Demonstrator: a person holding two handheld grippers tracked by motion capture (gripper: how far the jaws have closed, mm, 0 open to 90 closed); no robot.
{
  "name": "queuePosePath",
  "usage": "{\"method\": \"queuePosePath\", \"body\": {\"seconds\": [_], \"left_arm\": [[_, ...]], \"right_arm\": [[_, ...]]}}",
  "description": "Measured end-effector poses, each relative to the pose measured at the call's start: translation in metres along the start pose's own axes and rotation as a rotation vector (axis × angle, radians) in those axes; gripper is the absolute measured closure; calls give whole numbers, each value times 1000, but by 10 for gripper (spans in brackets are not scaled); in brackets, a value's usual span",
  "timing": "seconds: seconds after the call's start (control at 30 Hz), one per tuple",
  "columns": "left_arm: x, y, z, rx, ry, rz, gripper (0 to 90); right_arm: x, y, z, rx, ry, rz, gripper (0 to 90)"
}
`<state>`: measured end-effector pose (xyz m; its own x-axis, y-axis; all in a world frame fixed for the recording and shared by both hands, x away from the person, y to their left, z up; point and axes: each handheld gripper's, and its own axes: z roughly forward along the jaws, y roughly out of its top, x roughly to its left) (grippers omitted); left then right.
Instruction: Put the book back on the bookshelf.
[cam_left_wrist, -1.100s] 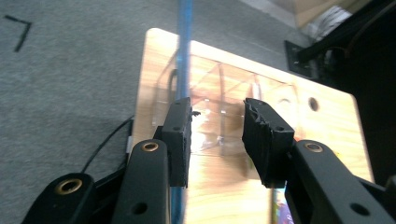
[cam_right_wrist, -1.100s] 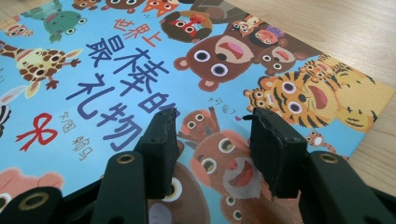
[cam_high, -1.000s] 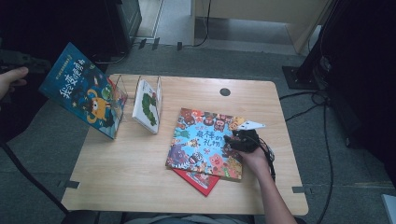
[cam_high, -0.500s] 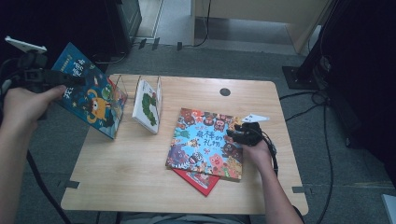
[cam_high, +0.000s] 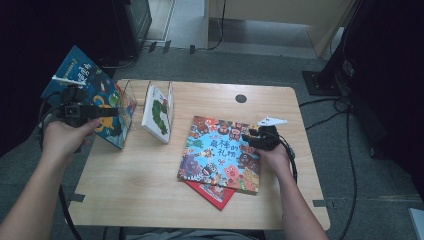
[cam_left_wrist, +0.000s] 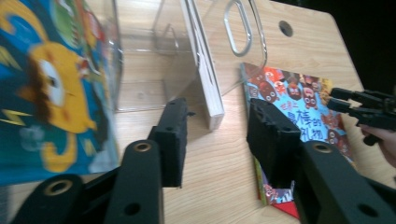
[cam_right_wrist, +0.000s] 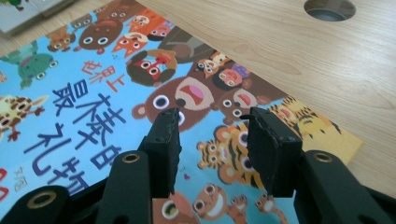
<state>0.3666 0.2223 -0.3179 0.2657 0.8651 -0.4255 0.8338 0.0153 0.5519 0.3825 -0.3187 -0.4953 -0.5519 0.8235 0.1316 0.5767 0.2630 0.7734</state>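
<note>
A blue picture book (cam_high: 100, 97) leans on the left end of a clear rack (cam_high: 131, 100); it shows close at the left in the left gripper view (cam_left_wrist: 46, 93). A white caterpillar book (cam_high: 157, 112) stands in the rack. My left gripper (cam_high: 112, 112) hovers open in front of the blue book, with nothing between its jaws (cam_left_wrist: 215, 135). A colourful animal book (cam_high: 222, 152) lies flat on a red book (cam_high: 212, 192). My right gripper (cam_high: 247, 137) is open just above the animal book's right edge (cam_right_wrist: 212, 135), holding nothing.
The wooden table (cam_high: 140, 190) has a round cable hole (cam_high: 241, 98) at the back. Cables and a dark stand base (cam_high: 325, 80) lie on the floor to the right. Bare wood stretches across the table's front left.
My left hand and gripper came in from the far left, moving right and down to the blue book. The right gripper shifted slightly farther back over the animal book.
</note>
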Motion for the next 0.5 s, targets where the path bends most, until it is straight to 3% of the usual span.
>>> {"method": "queuePosePath", "body": {"seconds": [0.3,0.4,0.5], "left_arm": [[-4,-25,30,-3,-37,66,517],[-6,-32,40,9,-45,74,515],[-7,-38,54,40,-35,53,518]], "right_arm": [[2,0,8,40,3,-6,565],[1,-1,7,30,7,-1,566],[2,-3,7,22,7,-6,565]]}}
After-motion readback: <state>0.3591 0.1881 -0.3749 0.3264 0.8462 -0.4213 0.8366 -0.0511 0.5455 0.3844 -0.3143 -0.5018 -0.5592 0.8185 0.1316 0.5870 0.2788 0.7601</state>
